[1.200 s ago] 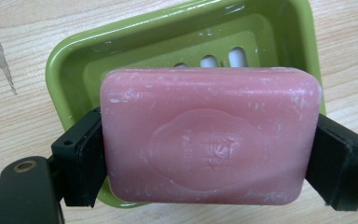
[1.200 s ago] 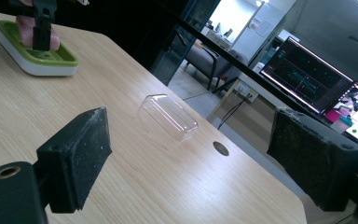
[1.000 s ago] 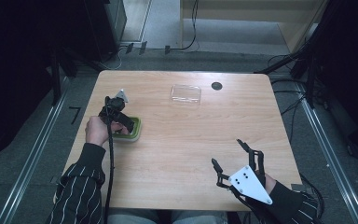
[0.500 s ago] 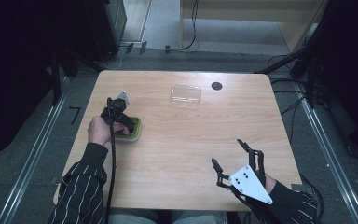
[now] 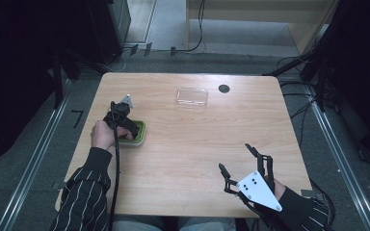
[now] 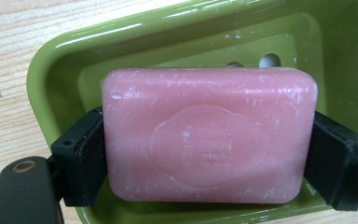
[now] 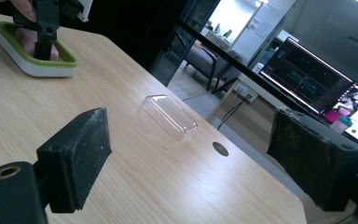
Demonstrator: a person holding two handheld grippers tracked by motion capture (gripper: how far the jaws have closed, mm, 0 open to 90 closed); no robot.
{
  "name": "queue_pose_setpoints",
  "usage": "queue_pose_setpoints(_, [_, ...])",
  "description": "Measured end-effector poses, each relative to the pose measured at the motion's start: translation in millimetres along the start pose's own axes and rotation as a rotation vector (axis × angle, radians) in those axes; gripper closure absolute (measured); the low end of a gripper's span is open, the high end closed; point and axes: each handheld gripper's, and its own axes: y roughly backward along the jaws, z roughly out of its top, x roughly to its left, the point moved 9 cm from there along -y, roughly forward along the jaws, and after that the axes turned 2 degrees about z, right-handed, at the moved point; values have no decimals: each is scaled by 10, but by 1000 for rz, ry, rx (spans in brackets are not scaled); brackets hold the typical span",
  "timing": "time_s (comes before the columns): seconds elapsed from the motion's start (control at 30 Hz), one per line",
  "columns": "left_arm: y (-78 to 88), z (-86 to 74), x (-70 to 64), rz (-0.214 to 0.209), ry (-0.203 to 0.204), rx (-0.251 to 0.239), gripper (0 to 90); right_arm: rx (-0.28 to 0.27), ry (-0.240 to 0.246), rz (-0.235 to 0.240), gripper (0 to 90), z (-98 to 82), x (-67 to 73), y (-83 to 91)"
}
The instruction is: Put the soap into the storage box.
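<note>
Table: light wooden table (image 5: 183,159) with a round hole (image 5: 224,88) near its far edge
Left side: green soap dish (image 5: 140,134)
Far middle: clear plastic lid (image 5: 191,96), beside the hole

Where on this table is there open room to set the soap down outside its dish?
The widest bare patch is mid-table, between the green soap dish, the clear lid and the right gripper. The near edge between the person's forearms is also bare. It is tight around the dish, where the left gripper clamps the pink soap.
</note>
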Motion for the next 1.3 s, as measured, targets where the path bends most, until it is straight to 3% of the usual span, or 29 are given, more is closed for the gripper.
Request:
queue_pose_setpoints(0.2, [77,9,2,8,-9,-22,99,3,2,0,132,-5,0,3])
queue_pose_setpoints(0.7, [216,-56,-34,23,-27,-25,19,1,0,-5,132,0,-5,10])
queue_pose_setpoints(0.97, [357,-213,-75,29,-43,-28,9,-2,-1,-6,132,0,-7,15])
queue_pose_setpoints(1.3, [399,-394,-115,45,-60,-19,3,-3,-1,-7,132,2,-7,16])
